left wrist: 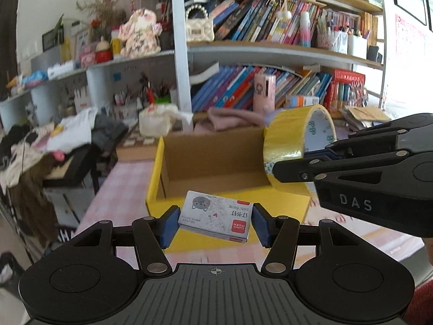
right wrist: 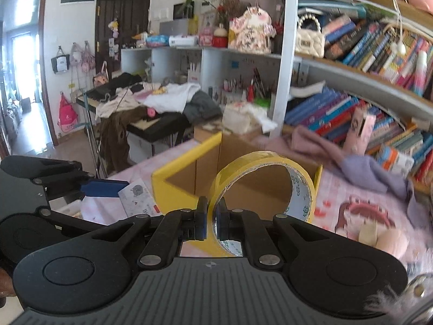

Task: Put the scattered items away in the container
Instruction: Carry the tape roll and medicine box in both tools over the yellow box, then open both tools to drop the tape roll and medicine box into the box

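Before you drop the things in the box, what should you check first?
1. Left gripper holds the staple box: ok.
2. Right gripper pinches the tape roll: ok.
3. Yellow box is open on top: ok.
4. Room inside the box: ok, bare cardboard shows.
5. Staple box is over the opening: not ok, it sits in front of the near wall.
6. Tape roll is over the opening: cannot tell.

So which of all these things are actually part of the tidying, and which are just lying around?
Part of the job:
- small grey staple box, held by the left gripper
- yellow tape roll, held by the right gripper
- yellow cardboard box

Just lying about:
- shelved books
- pink cloth
- clothes pile
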Available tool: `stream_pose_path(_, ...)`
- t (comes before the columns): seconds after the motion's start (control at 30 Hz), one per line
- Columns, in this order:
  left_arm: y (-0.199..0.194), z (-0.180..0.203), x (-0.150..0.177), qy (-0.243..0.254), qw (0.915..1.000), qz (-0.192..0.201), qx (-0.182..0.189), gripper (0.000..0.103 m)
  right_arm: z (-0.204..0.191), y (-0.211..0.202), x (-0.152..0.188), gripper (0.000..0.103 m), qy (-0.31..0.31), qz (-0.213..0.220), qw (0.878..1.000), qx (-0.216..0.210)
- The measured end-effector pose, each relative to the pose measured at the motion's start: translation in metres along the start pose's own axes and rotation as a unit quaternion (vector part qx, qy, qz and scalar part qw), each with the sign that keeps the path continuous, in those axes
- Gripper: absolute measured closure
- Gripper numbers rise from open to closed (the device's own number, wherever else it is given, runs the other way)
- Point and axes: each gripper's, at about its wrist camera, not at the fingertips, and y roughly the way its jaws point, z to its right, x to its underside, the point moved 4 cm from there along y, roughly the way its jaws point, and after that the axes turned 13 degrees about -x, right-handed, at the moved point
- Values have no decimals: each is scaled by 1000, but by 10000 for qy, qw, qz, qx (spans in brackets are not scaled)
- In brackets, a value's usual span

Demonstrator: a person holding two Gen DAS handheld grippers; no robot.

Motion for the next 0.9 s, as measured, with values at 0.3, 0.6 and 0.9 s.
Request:
stream_pose_path(0.3,46,6,-33,267,9996,117,-43,47,38,35,-23,97,-219,-88,9996,-136)
stream_pose_path(0.6,123,14,-49,757,9967,-284,-5,47,93,102,-35,97,-342,-667,9961,-466)
stream_pose_path(0.9,199,38,-50,1719,9798,-1003,199,46,144,175,-22,97,-286,-1960,9775,-718)
